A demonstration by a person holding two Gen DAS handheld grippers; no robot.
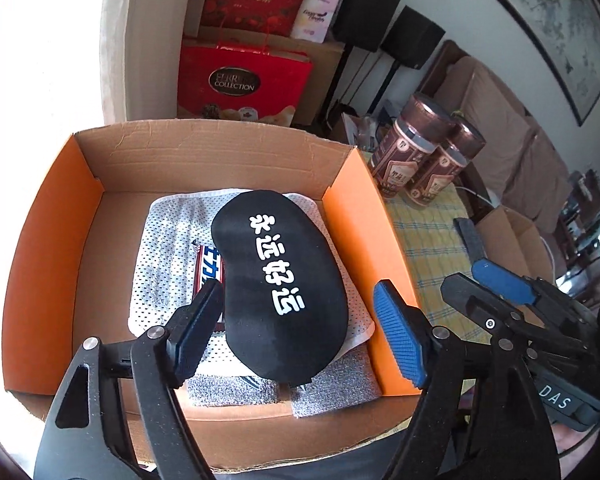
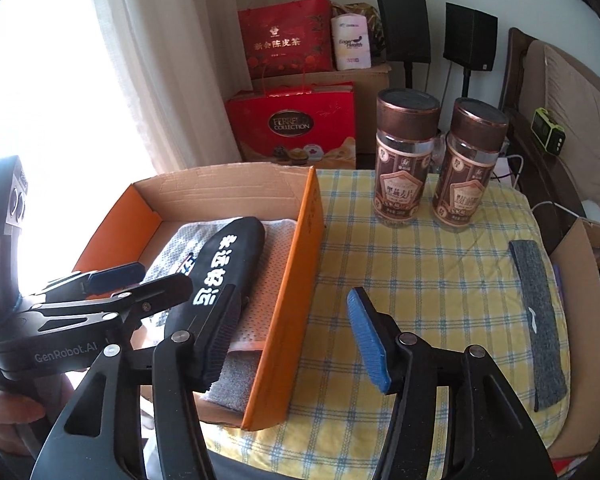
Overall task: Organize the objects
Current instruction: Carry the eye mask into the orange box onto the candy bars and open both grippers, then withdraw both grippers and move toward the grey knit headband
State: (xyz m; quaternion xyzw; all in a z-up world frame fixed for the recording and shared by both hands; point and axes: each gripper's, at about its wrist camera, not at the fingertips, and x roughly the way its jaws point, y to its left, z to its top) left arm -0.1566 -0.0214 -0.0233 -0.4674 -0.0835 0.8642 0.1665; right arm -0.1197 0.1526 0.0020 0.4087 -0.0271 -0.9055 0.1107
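Inside the orange box (image 1: 52,216), at centre, the black eye mask (image 1: 280,284) lies loose atop white mesh cloth (image 1: 168,248); left claw (image 1: 296,332) gapes around it, right claw (image 2: 296,340) gapes empty, straddling the box wall; placing step looks finished; next likely: grey band (image 2: 540,320) at three o'clock on the bench (image 2: 420,264).

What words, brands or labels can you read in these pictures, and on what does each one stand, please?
"FERRERO COLLECTION": lower red gift bag
"新会陈皮茶": upper red gift bag
"Eager Health": tissue pack
"永远好运": black eye mask
"GenRobot.AI": left gripper
"DAS": right gripper
Jar labels: too blurred to read.
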